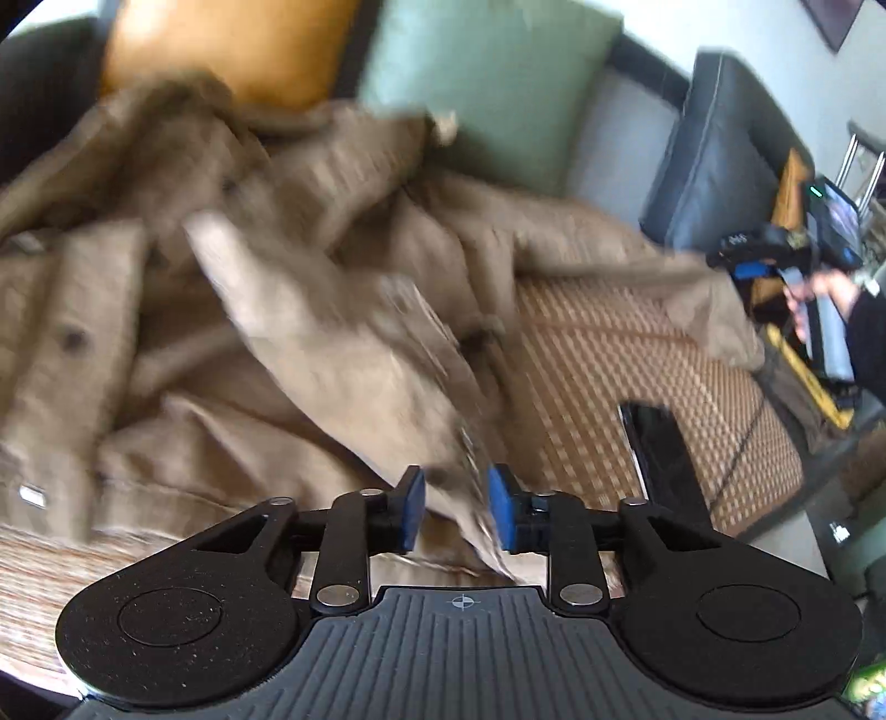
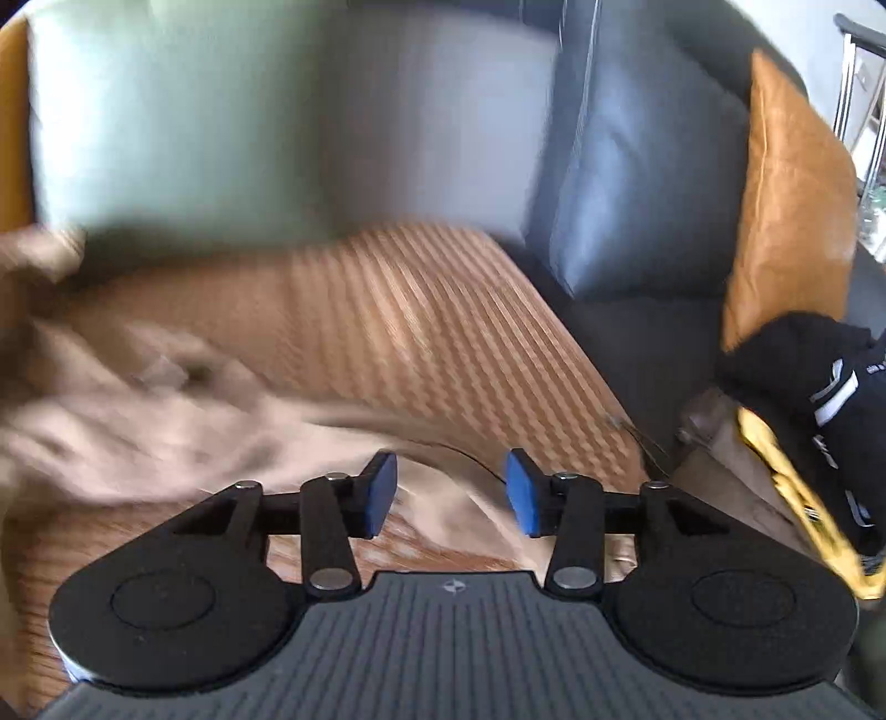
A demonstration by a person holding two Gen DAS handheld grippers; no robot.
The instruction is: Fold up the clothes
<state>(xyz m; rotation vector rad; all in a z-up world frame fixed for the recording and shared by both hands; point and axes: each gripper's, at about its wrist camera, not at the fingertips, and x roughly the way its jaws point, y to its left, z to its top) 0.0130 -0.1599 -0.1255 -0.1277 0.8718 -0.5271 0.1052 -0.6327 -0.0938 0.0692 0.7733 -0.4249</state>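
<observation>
Cloth lies ahead and to the left of both my grippers: a tan garment (image 1: 232,310), heaped on the woven mat (image 1: 620,354) that covers the sofa seat. My left gripper (image 1: 455,509) stands partly open, blue pads apart, with a loose fold of the garment passing under and between them; I cannot see the pads pressing on it, so I judge it free. My right gripper (image 2: 451,493) is also half open and holds nothing, though the garment's near edge (image 2: 166,426) runs below its fingers.

Seen from the left wrist, the garment's long axis runs from far left to near right, one limb trailing off to the right along the mat's far edge. The bulk sits on the left, so my left hand is nearer the mass and my right is nearer the trailing edge. I would take my next grip from those two ends.

The fabric looks soft, thick and ribbed, like corduroy or a heavy knit, with a dark button (image 1: 75,338) on a front panel; it should drape and slump instead of holding a crease. The mat is stiff, a tight brown weave. Behind stand a green cushion (image 1: 487,83), an orange cushion (image 1: 232,44) and dark leather sofa (image 2: 637,166). A black phone-like slab (image 1: 662,448) lies on the mat to the right.
</observation>
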